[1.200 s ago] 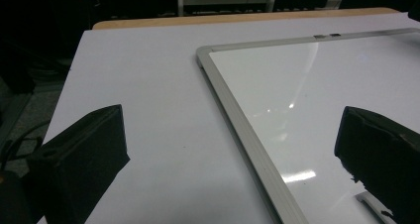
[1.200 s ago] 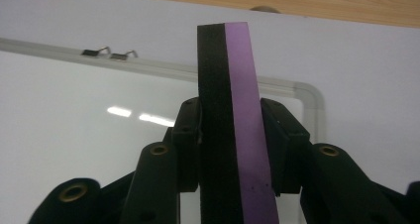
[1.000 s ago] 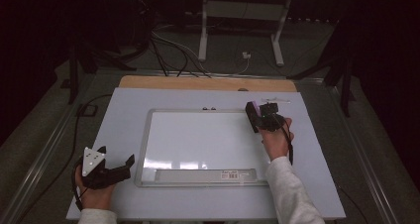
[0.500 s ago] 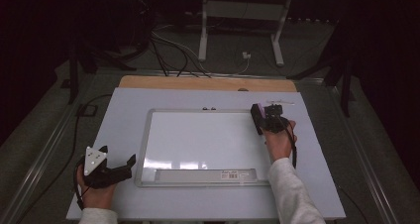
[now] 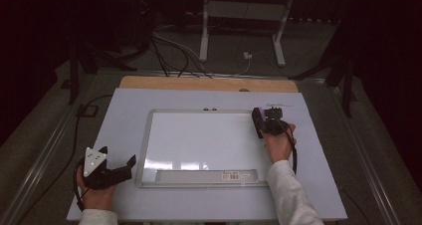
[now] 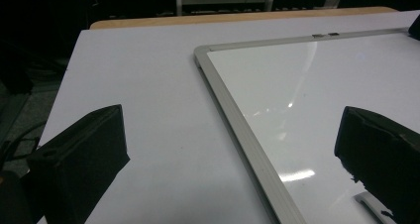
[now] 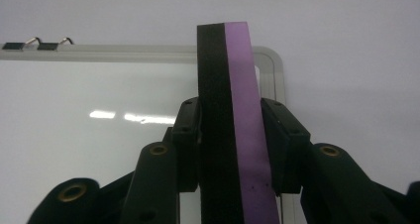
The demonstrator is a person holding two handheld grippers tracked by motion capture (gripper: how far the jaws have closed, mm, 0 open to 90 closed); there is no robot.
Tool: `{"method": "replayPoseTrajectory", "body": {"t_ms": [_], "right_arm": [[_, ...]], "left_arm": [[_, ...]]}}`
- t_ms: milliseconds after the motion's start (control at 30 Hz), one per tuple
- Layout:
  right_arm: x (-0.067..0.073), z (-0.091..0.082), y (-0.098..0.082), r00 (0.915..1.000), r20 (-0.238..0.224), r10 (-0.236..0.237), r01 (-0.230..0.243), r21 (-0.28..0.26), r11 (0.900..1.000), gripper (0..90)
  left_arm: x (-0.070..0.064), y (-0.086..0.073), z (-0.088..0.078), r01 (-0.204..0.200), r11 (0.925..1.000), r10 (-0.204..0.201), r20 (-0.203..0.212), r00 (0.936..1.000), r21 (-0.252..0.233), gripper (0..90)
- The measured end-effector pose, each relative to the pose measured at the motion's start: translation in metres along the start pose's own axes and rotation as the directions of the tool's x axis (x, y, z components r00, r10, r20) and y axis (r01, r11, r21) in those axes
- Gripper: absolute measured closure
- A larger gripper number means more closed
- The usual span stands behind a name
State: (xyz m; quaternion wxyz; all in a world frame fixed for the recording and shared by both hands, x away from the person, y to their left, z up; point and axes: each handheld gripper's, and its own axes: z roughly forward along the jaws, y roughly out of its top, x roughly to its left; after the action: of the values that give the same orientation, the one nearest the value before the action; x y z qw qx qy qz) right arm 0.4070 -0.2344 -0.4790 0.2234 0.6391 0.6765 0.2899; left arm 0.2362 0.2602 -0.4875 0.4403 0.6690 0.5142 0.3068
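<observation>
Eraser (image 7: pixel 229 120) sits clamped edge-up in the right gripper (image 5: pixel 265 121) at the whiteboard's (image 5: pixel 199 140) two o'clock corner, probably ready for wiping; left gripper (image 5: pixel 110 169), jaws apart, waits at eight o'clock.

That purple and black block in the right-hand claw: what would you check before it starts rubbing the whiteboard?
1. eraser clamped in the right gripper: ok.
2. Eraser over the whiteboard, near its far right corner: ok.
3. Black face touching the board: cannot tell.
4. left gripper open, holding nothing: ok.
5. Left gripper steadying the board's frame: not ok, it sits beside it.
6. Marks on the board to wipe: cannot tell.
</observation>
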Motion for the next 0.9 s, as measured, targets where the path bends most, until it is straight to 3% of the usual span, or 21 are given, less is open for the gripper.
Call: {"method": "replayPoseTrajectory", "body": {"t_ms": [667,900], "right_arm": [[0.0047,0.0031,-0.0015,0.9992,0.041,-0.004,0.004,-0.013,1.000,62.9],[0.0049,0.0034,-0.0019,0.9997,0.022,0.006,-0.006,-0.001,1.000,59.0]], "left_arm": [[0.0005,-0.0001,-0.0006,0.001,1.0000,-0.001,0.000,1.0000,-0.002,0.8],[0.0003,-0.0001,-0.0004,0.001,1.0000,-0.001,-0.001,1.0000,-0.001,0.8]]}}
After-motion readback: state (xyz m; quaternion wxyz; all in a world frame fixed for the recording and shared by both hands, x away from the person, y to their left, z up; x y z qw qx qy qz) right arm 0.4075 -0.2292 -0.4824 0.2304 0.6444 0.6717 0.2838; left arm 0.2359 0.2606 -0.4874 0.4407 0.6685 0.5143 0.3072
